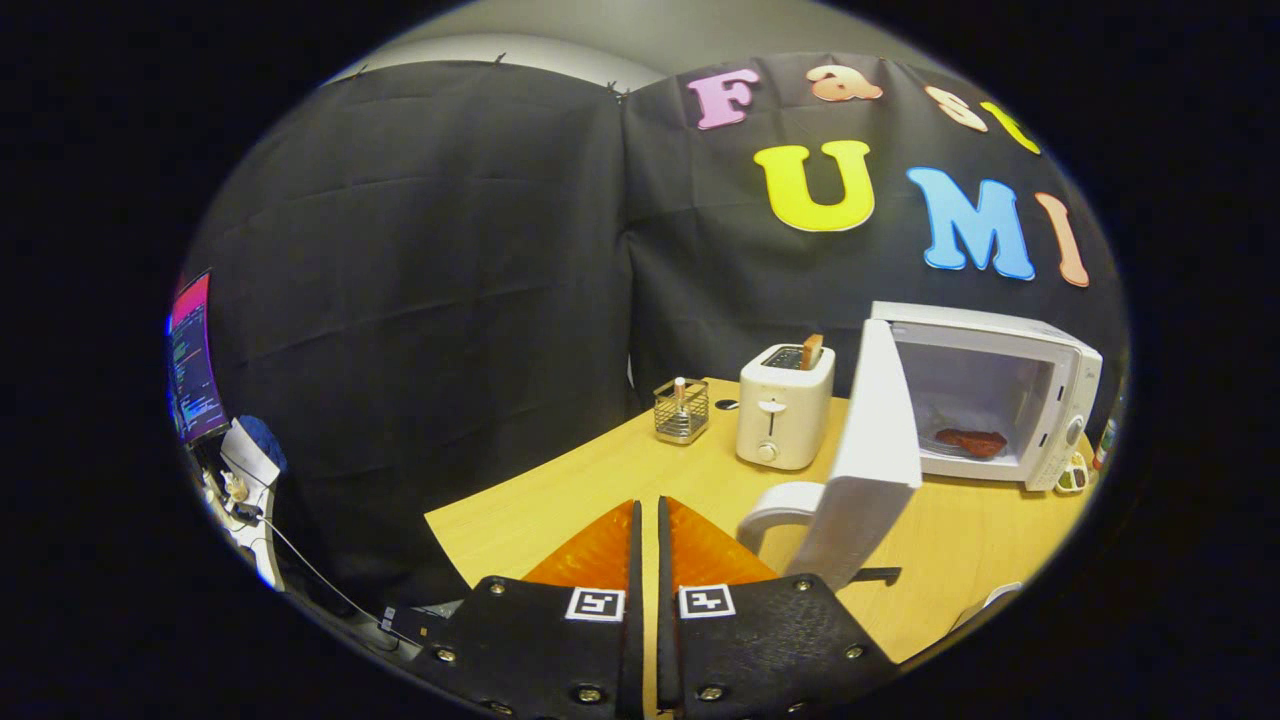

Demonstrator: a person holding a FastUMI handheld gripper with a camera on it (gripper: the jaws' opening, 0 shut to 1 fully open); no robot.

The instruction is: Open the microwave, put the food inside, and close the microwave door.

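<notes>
The white microwave point(1040, 400) stands on the wooden table point(560, 500), beyond my fingers and off to the right. Its door point(875, 450) hangs wide open, swung out toward me, with a curved white handle point(780, 508) at its near edge. A reddish-brown piece of food point(970, 441) lies inside the cavity. My gripper point(648, 510) is shut, its two fingers nearly touching with nothing between them. It sits left of the door handle, a short way from it, over the table's near edge.
A white toaster point(785, 408) with a slice of toast point(811, 351) sticking up stands left of the microwave. A small wire basket point(682, 410) sits further left. A monitor point(192, 358) and cables lie off the table to the left.
</notes>
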